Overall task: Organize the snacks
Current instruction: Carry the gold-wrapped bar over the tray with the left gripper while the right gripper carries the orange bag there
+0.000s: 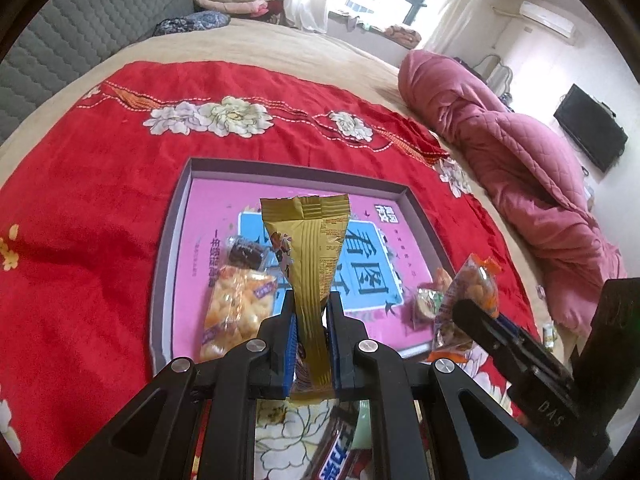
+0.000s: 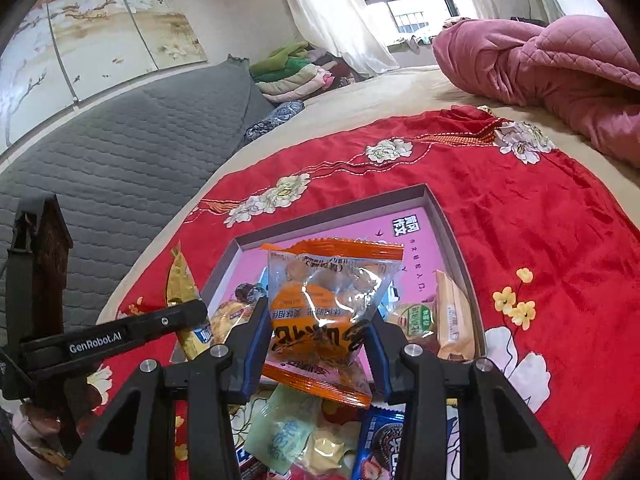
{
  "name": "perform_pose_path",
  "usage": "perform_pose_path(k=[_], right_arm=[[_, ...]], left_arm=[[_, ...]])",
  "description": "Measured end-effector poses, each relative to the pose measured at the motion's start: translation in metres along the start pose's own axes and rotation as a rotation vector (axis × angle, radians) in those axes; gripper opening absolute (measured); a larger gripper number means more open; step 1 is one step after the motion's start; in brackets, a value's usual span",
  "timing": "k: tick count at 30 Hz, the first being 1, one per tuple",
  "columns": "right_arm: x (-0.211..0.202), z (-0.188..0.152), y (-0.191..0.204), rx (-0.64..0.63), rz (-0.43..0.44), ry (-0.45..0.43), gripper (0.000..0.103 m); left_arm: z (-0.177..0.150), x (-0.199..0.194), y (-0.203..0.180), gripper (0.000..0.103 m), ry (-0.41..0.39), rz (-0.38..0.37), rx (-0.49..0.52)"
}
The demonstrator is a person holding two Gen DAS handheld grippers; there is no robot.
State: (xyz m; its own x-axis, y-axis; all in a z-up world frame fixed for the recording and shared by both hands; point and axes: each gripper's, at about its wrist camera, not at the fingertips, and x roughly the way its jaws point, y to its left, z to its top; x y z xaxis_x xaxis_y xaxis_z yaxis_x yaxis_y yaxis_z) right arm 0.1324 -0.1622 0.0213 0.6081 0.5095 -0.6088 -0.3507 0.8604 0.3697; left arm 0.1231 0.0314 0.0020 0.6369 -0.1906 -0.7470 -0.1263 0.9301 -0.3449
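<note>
Snacks are gripped over the tray [image 1: 176, 216]: a gold packet [image 1: 308, 248] is pinched upright between the nearly closed left tongs [image 1: 312, 320], while an orange-edged clear packet [image 2: 328, 300] is clamped between the wider-set right tongs [image 2: 316, 340], with loose snacks [image 2: 280, 436] seen below them.

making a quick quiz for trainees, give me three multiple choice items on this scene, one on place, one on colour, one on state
1. Where does the shallow box lie?
A. on a red floral blanket
B. on a wooden desk
C. on the floor

2. What colour is the packet in the left claw?
A. blue
B. gold
C. white

3. What is the right claw doing?
A. hanging open and empty
B. shut on an orange-edged clear packet
C. shut on a spoon

Answers: 1 A, the red floral blanket surrounds the box; 2 B, the gold packet stands between its fingers; 3 B, the orange-edged clear packet sits pinched there.
</note>
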Motion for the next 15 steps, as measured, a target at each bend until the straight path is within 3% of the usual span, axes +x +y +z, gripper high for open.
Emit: perform_pose_path(k=[15], right_arm=[[0.017, 0.001, -0.005, -0.015, -0.031, 0.012, 0.044]], left_arm=[[0.006, 0.024, 0.004, 0.014, 0.014, 0.019, -0.019]])
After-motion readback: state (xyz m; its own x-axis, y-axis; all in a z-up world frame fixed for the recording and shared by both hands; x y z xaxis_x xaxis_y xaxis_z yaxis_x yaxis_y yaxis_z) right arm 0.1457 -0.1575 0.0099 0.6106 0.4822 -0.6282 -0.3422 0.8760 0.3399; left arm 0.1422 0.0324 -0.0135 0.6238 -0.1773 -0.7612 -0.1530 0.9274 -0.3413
